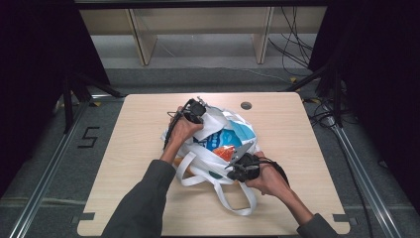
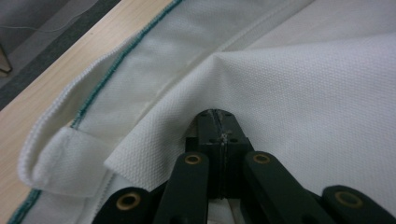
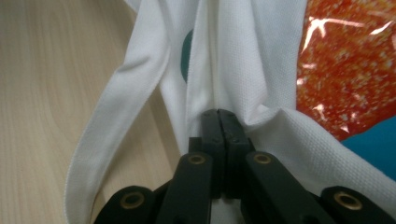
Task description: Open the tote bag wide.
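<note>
The left tool (image 1: 194,111) and right tool (image 1: 243,166) are black throughout, each built of flat linkage bars that narrow to a pair of slim jaws. Round brass-coloured pivot pins sit in the bars, and small dark screws dot the jaw blocks of the left tool (image 2: 218,133) and right tool (image 3: 219,128). A thin black cable loops off each. The person wears dark grey long sleeves (image 1: 143,203), with both hands (image 1: 182,130) bare.
</note>
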The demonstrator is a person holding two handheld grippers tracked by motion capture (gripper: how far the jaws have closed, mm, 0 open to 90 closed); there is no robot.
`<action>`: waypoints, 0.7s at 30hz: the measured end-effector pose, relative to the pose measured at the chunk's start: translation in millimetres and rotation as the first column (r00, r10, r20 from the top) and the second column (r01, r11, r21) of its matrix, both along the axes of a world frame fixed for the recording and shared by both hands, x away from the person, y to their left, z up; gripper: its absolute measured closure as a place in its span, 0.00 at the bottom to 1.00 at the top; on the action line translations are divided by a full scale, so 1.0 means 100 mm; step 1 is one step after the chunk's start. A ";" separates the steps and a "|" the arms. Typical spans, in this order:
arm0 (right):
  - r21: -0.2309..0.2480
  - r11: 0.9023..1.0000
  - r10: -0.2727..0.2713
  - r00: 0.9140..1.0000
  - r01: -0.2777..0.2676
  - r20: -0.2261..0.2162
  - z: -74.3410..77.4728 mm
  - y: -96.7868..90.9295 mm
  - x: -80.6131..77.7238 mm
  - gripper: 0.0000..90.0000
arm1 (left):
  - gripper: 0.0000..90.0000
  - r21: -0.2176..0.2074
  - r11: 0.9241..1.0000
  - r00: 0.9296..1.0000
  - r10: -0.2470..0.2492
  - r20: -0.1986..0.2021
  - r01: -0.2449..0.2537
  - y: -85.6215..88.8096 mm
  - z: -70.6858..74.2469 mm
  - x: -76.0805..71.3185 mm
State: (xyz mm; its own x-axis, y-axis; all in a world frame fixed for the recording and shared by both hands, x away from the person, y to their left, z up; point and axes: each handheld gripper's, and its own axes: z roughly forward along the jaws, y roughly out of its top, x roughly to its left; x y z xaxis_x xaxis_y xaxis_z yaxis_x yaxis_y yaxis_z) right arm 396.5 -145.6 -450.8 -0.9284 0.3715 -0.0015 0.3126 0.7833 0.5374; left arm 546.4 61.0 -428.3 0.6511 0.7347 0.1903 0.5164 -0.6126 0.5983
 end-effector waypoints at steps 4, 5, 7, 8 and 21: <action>0.087 0.996 -0.022 0.999 0.018 0.043 0.18 -0.08 0.04 1.00 | 0.95 -0.079 0.996 0.999 -0.047 0.006 0.047 0.13 0.14 -0.14; 0.126 0.991 -0.051 0.997 0.043 0.062 0.26 -0.13 0.05 1.00 | 0.95 -0.099 0.993 0.998 -0.058 0.003 0.058 0.16 0.17 -0.16; 0.182 0.980 -0.096 0.991 0.077 0.095 0.40 -0.21 0.09 1.00 | 0.95 -0.173 0.982 0.997 -0.072 0.015 0.073 0.25 0.23 -0.28; 0.195 0.977 -0.111 0.986 0.086 0.123 0.47 -0.25 0.12 1.00 | 0.94 -0.183 0.980 0.997 -0.077 0.023 0.080 0.28 0.25 -0.33; 0.143 0.968 -0.230 0.954 0.205 0.192 0.57 -0.11 0.85 1.00 | 0.95 -0.144 0.962 0.966 -0.245 -0.087 0.231 0.56 0.09 -0.87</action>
